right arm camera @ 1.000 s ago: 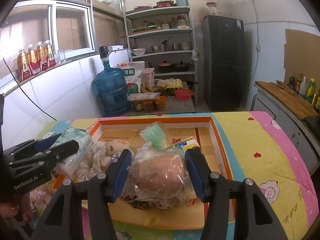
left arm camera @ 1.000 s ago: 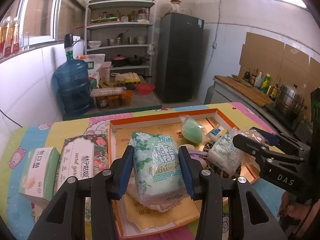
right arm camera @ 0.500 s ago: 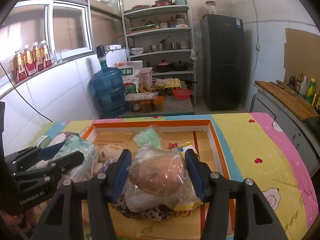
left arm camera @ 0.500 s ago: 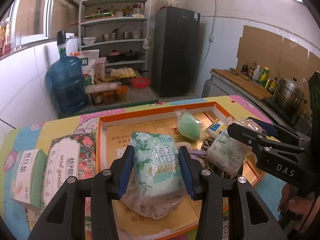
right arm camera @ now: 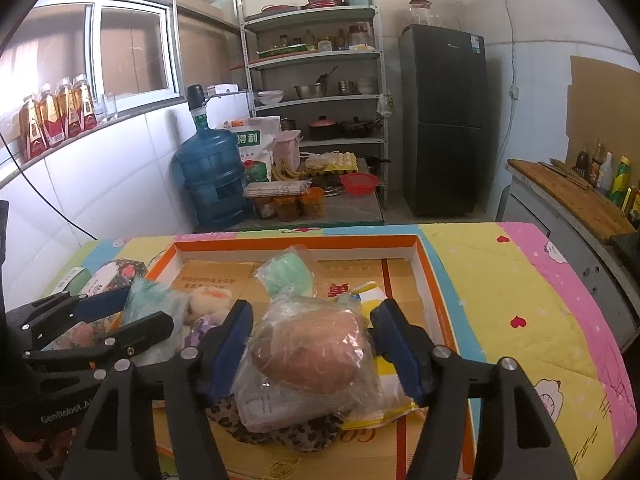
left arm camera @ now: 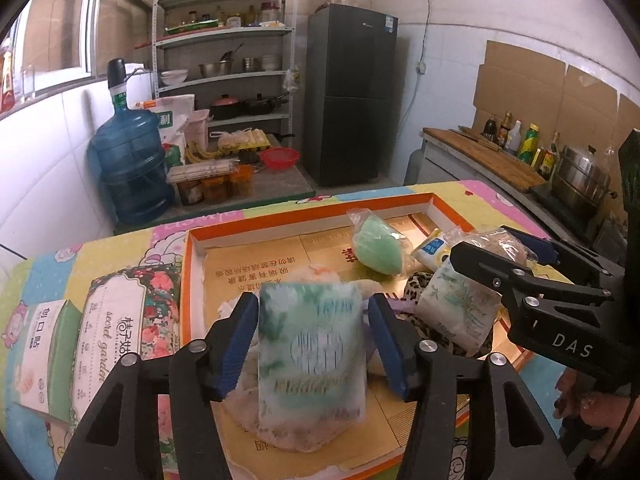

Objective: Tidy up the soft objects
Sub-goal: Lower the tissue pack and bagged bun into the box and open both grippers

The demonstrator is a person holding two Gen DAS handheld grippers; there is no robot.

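My left gripper (left arm camera: 312, 344) has opened around a green-and-white tissue pack (left arm camera: 312, 356), which looks motion-blurred between the spread jaws over the orange-rimmed cardboard tray (left arm camera: 312, 216). My right gripper (right arm camera: 312, 356) is shut on a clear plastic bag with a brownish soft item (right arm camera: 312, 356), held over a leopard-print cloth (right arm camera: 280, 430) in the tray (right arm camera: 296, 244). A green soft item in plastic (left arm camera: 378, 248) (right arm camera: 292, 276) lies farther back in the tray. The right gripper shows in the left wrist view (left arm camera: 516, 264); the left gripper shows in the right wrist view (right arm camera: 132, 312).
A floral tissue box (left arm camera: 120, 328) and a green-white box (left arm camera: 44, 344) lie left of the tray on the colourful tablecloth (right arm camera: 520, 288). A small white-and-blue packet (left arm camera: 432, 248) sits in the tray. Blue water jug (right arm camera: 212, 184), shelves and fridge stand behind.
My left gripper's jaws have spread apart and the tissue pack has come loose, blurred and lower over the tray. Both grippers moved slightly forward. The right gripper still holds its bag.
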